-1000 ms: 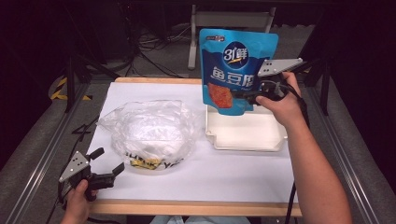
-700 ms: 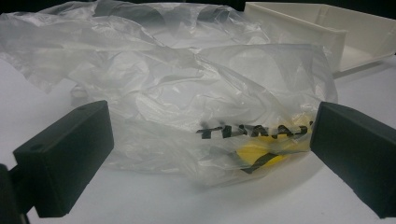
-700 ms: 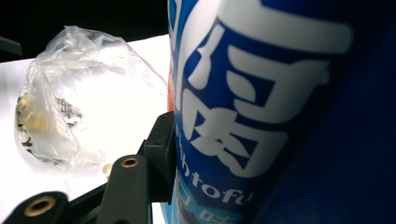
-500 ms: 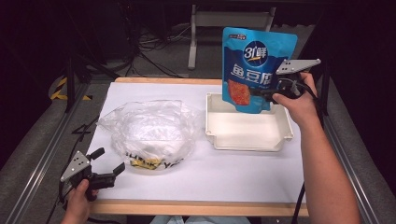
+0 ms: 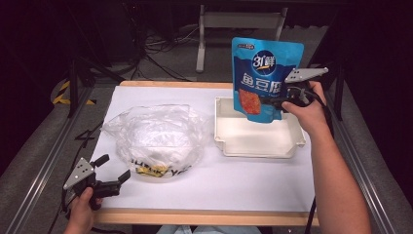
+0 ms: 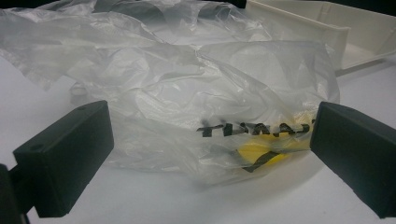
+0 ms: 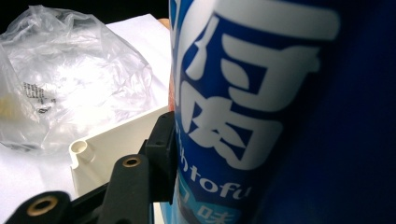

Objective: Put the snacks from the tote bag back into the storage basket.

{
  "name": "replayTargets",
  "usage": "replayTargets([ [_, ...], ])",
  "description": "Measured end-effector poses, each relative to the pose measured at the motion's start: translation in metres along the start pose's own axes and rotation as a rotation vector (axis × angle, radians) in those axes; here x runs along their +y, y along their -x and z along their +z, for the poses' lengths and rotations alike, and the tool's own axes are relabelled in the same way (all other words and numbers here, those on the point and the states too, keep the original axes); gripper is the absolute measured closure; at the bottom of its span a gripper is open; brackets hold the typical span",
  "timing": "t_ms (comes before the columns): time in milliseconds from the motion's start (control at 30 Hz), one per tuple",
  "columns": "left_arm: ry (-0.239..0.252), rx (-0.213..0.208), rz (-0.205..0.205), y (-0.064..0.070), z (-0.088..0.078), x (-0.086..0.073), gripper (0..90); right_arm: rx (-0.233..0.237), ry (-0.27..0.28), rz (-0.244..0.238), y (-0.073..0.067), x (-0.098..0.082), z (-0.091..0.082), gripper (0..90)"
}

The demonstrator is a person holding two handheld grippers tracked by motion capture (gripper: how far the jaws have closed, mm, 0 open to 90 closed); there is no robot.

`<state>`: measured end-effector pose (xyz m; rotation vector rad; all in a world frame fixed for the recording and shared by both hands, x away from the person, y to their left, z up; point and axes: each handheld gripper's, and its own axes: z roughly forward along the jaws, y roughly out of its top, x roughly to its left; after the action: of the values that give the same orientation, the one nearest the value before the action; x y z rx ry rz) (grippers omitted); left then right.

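Observation:
A blue snack pouch with white lettering hangs upright over the far part of a white tray. My right gripper is shut on the pouch's lower right edge. In the right gripper view one black finger presses against the pouch, and the other finger is hidden behind it. A crumpled clear plastic bag with black and yellow print lies left of the tray. My left gripper stands open at the table's front left, just short of the bag, with nothing between its jaws.
White paper covers the table, which has a wooden front edge. The tray's corner shows behind the bag in the left gripper view. A metal rail runs along the left side. Cables and a stand lie on the dark floor beyond.
My right hand has carried the pouch to the right and a little lower, over the tray. The left gripper has not moved.

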<state>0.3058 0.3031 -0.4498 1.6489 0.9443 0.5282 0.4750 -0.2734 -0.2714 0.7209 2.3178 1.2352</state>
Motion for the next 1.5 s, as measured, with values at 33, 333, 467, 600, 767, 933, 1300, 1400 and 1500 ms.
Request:
replayTargets([
  [33, -0.001, 0.002, -0.001, 0.0, 0.0, 0.0, 0.2, 0.006, 0.0, 0.004, 0.0, -0.001, 0.002, 54.2],
  [333, 0.0, 0.001, -0.001, 0.0, -0.001, 0.0, 0.2, 0.024, -0.031, 0.015, -0.003, -0.013, 0.022, 54.3],
  [467, -0.003, -0.001, -0.001, -0.001, -0.001, 0.0, 0.2, 0.024, -0.046, 0.023, -0.004, -0.019, 0.029, 54.3],
  [600, 0.001, -0.001, -0.002, 0.0, -0.001, 0.0, 0.2, 0.028, -0.056, 0.029, -0.005, -0.024, 0.034, 54.4],
  [767, 0.001, -0.002, -0.003, 0.0, -0.001, 0.0, 0.2, 0.03, -0.071, 0.034, -0.005, -0.031, 0.04, 54.3],
  [933, 0.001, -0.002, -0.002, -0.001, -0.001, 0.0, 0.2, 0.031, -0.086, 0.037, -0.006, -0.039, 0.046, 54.3],
  [1300, 0.0, -0.001, -0.002, -0.001, -0.001, 0.0, 0.2, 0.04, -0.118, 0.028, -0.011, -0.046, 0.054, 54.2],
  [1400, 0.002, -0.001, -0.001, 0.0, -0.001, 0.0, 0.2, 0.045, -0.111, 0.021, -0.013, -0.046, 0.055, 54.1],
  [1500, 0.003, -0.001, -0.002, 0.0, -0.001, 0.0, 0.2, 0.041, -0.106, 0.011, -0.014, -0.047, 0.055, 53.8],
])
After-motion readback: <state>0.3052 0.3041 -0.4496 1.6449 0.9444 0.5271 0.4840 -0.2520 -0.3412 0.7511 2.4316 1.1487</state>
